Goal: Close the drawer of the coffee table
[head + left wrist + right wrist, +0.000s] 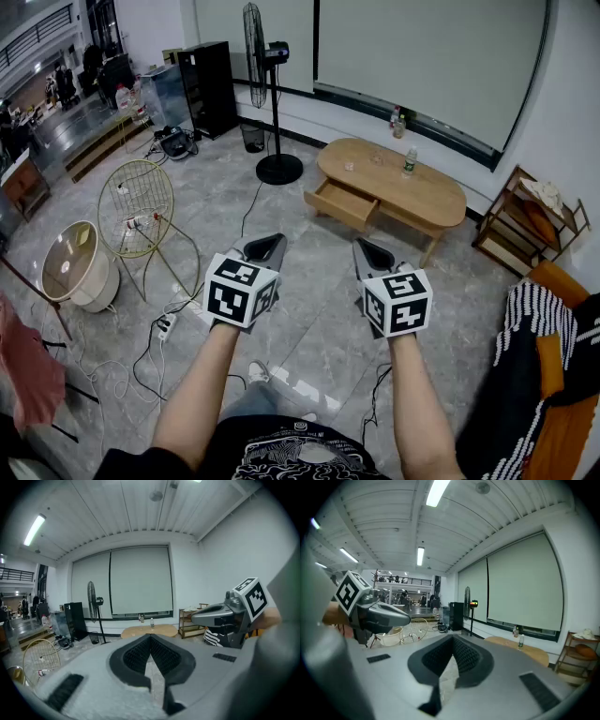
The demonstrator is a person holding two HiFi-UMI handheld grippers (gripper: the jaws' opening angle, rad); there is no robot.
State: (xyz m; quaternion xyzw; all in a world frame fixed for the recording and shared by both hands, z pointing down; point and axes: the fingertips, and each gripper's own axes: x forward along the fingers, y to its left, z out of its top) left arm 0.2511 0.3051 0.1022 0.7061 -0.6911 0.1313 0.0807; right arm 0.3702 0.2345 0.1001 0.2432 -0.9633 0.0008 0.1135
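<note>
A low oval wooden coffee table (427, 192) stands across the room near the far wall. Its drawer (342, 202) is pulled out toward me on the left end. My left gripper (266, 247) and right gripper (371, 252) are held side by side above the marble floor, well short of the table. Both are shut with nothing between the jaws. In the left gripper view the table (149, 631) shows small and far ahead, with the right gripper (220, 616) at the right. In the right gripper view the table (529, 651) lies to the right.
Bottles (409, 161) stand on the table. A standing fan (272, 103) is left of it, a wooden shelf (525, 220) to the right. A wire basket (139, 206), a round tub (80, 267) and cables (159, 328) lie on the floor at left. An orange sofa (562, 375) is at right.
</note>
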